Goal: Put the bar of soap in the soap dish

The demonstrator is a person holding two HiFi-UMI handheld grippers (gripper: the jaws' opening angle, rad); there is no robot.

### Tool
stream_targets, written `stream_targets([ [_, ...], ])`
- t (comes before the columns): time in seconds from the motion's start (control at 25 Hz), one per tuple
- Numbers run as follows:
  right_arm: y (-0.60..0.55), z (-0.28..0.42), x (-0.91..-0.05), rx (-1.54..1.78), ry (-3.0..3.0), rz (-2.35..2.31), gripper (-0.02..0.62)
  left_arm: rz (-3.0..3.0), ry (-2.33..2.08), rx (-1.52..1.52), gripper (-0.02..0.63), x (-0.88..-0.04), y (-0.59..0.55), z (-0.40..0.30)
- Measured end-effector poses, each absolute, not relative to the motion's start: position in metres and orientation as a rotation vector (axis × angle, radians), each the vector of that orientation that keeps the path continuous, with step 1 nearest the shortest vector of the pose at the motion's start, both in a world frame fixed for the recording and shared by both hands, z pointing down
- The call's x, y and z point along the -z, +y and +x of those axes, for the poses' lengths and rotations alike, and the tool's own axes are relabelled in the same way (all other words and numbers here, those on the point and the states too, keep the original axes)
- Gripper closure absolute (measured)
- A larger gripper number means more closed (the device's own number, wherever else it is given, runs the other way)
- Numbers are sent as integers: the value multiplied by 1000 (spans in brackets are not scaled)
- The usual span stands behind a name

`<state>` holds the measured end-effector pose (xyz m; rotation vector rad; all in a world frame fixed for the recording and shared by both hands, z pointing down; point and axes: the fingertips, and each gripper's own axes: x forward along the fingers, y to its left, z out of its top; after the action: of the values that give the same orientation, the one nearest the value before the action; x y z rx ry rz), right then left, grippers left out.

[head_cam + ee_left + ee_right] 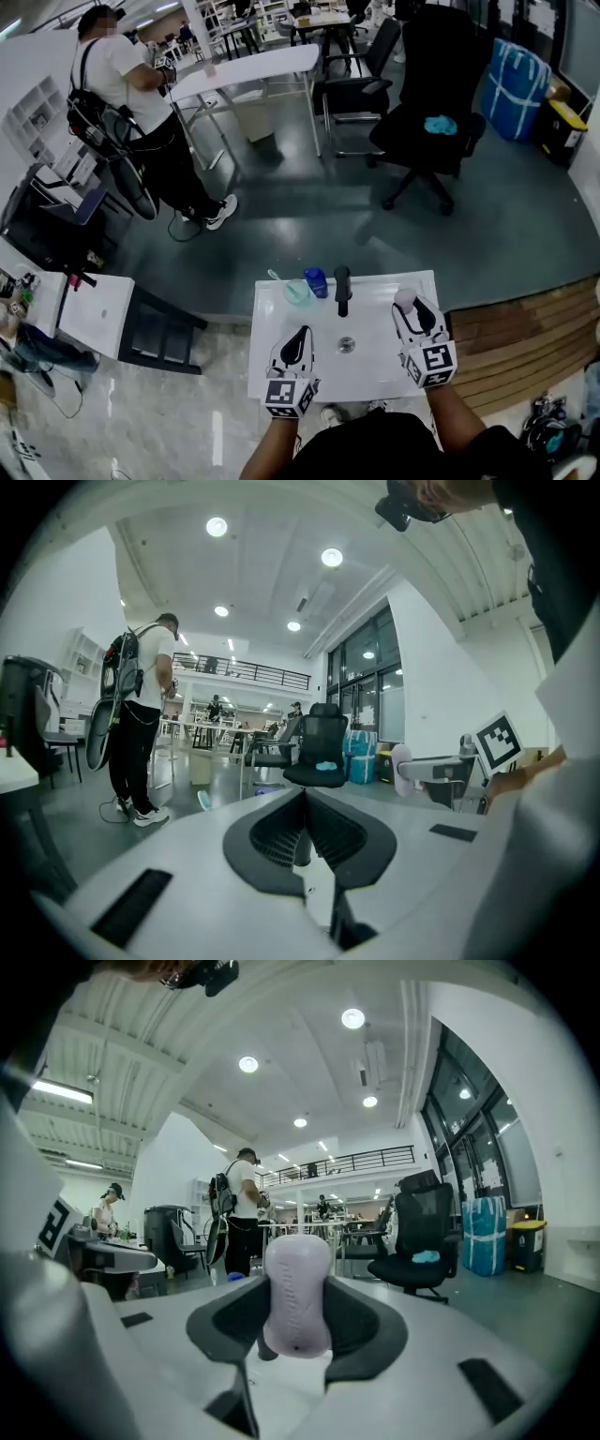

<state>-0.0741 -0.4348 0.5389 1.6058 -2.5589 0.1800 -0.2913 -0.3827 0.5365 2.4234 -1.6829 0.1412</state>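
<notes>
A person is standing over a white washbasin [375, 373], the right claw [298, 1330] gripping a pale lilac bar of soap [298, 1279] between wide-set jaws, faint embossing along the bar's edge proving too small to read. The left claw [302, 803] is hovering over the basin's left side with jaws pressed together and carrying nothing. The translucent green soap dish [296, 292] is sitting at the back rim left of the black faucet [343, 289], well apart from the soap.
</notes>
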Motion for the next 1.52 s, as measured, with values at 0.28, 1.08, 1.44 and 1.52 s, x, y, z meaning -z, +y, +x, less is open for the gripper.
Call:
stream_targets([
  [0.28, -453, -44, -579, -323, -2358, 1722, 408, 2423, -1644, -190, 584, -554, -395, -290],
  [1.08, -501, 8, -722, -731, -1890, 1589, 408, 2440, -1547, -257, 584, -577, -396, -279],
  [1.44, -519, 9, -755, -854, -1767, 1510, 408, 2427, -1550, -260, 584, -579, -398, -281],
  [1.52, -522, 9, -758, -892, -1756, 1502, 405, 2423, -1553, -261, 584, -581, -398, -282],
])
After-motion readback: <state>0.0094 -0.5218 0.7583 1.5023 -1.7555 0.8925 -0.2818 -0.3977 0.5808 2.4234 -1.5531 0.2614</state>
